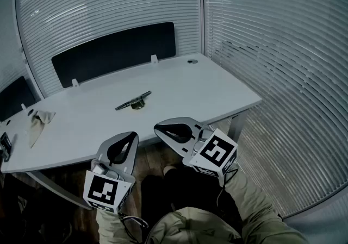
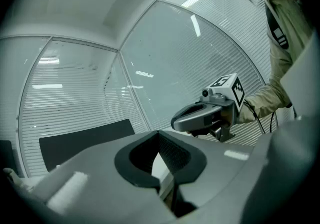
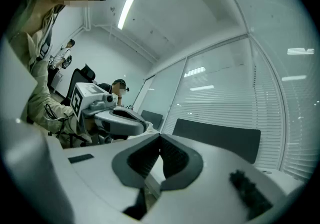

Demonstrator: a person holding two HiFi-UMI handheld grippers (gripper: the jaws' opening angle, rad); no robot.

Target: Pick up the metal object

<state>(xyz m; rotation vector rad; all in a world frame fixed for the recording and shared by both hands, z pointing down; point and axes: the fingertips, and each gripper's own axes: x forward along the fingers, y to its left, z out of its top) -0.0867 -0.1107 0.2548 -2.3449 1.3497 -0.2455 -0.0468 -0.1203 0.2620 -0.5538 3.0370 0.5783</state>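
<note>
Left claw (image 1: 134, 136) and right claw (image 1: 158, 127) both hang on the near side of the surface (image 1: 190, 91), below its near edge and close to the person's body. Each has its jaws brought together at the tips, with nothing between them. The left gripper view (image 2: 159, 132) confirms this: the dark pads meet at a point and enclose only an empty loop. The right gripper view (image 3: 160, 136) shows the same. The two claws sit near each other, the right one a little farther in and angled toward the left. This looks like a resting pose before any reach has begun.

The metal object (image 1: 133, 101) lies flat near the middle of the surface, well apart from both claws. It is a slim dark bar set diagonally, its far end pointing right, with a small lump at its middle that is too small to identify. It has bare surface all round it, so either claw could probably come at it without obstruction.

A crumpled cloth (image 1: 39, 120) lies toward the left near edge, well clear of the bar. A dark panel (image 1: 114, 52) stands along the far edge. Because the bar lies so low, whichever claw goes for it would need to part its jaws and come down close to the surface.
</note>
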